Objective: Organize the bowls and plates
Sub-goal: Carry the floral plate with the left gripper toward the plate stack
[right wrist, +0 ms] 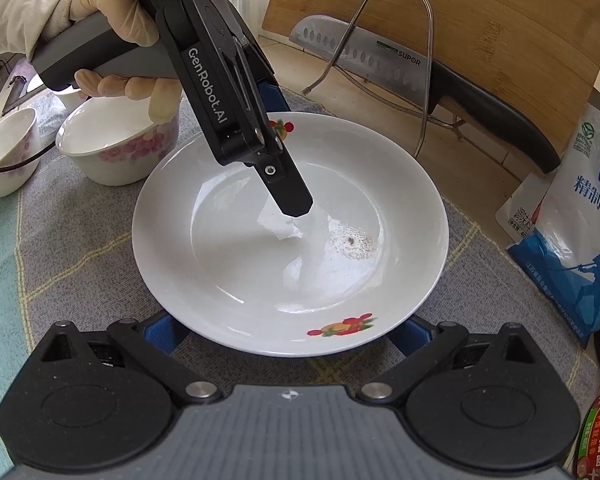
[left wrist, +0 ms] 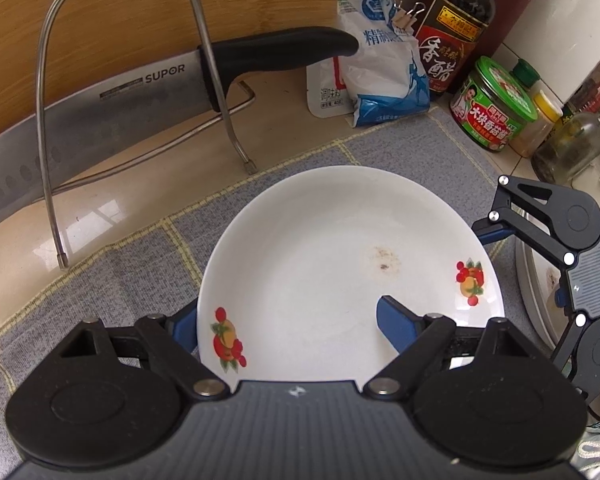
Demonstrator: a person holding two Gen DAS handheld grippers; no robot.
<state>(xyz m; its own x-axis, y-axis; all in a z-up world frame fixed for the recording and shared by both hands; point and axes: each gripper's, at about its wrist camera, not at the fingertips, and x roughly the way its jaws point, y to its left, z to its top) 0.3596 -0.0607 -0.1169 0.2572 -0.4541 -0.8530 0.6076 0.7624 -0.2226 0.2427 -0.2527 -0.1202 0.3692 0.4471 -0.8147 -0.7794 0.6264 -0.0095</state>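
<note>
A white plate (left wrist: 340,248) with fruit decals lies on a grey checked cloth (left wrist: 112,280); it also fills the right wrist view (right wrist: 260,264). My left gripper (left wrist: 288,320) is open and straddles the plate's near rim, one blue finger (left wrist: 394,326) inside the plate, the other outside under the rim. In the right wrist view its black finger (right wrist: 290,192) hovers over the plate's middle. My right gripper (right wrist: 288,330) is open, its fingers mostly hidden under the plate's near rim. Two floral bowls (right wrist: 116,152) (right wrist: 6,152) stand to the left.
A wire rack (left wrist: 120,92) holds a SUPOR knife (left wrist: 100,120) before a wooden board (left wrist: 100,8). A salt bag (left wrist: 384,68), a vinegar bottle (left wrist: 456,32) and jars (left wrist: 496,108) stand at the back right. Another dish's rim (left wrist: 536,280) shows at right.
</note>
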